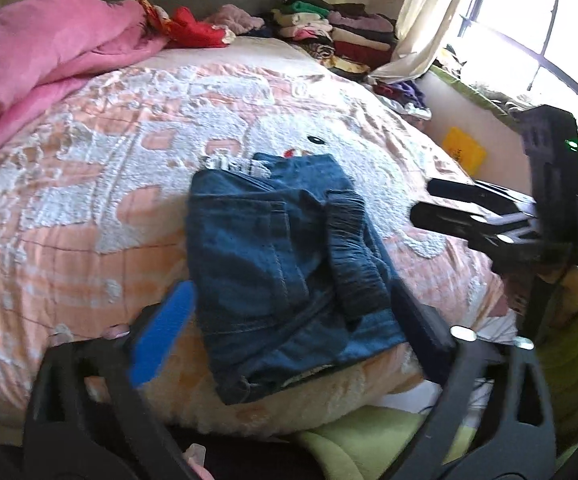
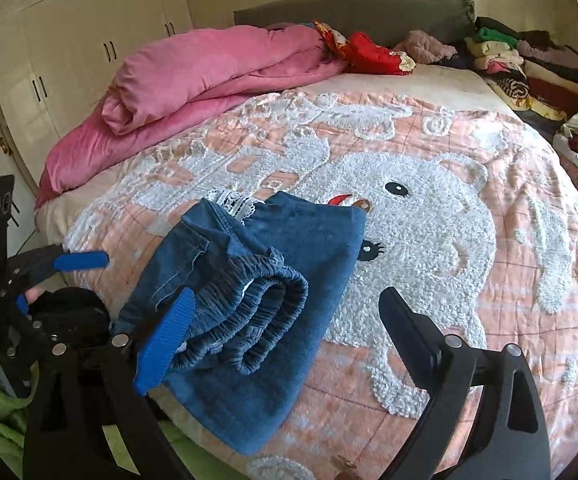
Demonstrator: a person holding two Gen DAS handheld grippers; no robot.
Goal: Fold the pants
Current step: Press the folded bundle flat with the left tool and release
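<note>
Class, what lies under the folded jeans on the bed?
The jeans rest on a pink bedspread with a white fluffy animal design. White lace peeks from their far edge. The spread directly beneath them is covered.

Home bedroom: bed (image 2: 469, 184) with bear-print cover, pink duvet (image 2: 193, 80) at 11 o'clock, white wardrobe (image 2: 69, 40) at 10, folded clothes stacks (image 2: 529, 68) at 1, curtained window (image 1: 529, 28).

Lower claw (image 1: 289, 316) bodies cut off by frame edge; bedspread (image 1: 89, 184) under folded jeans (image 1: 273, 264) hidden.
</note>
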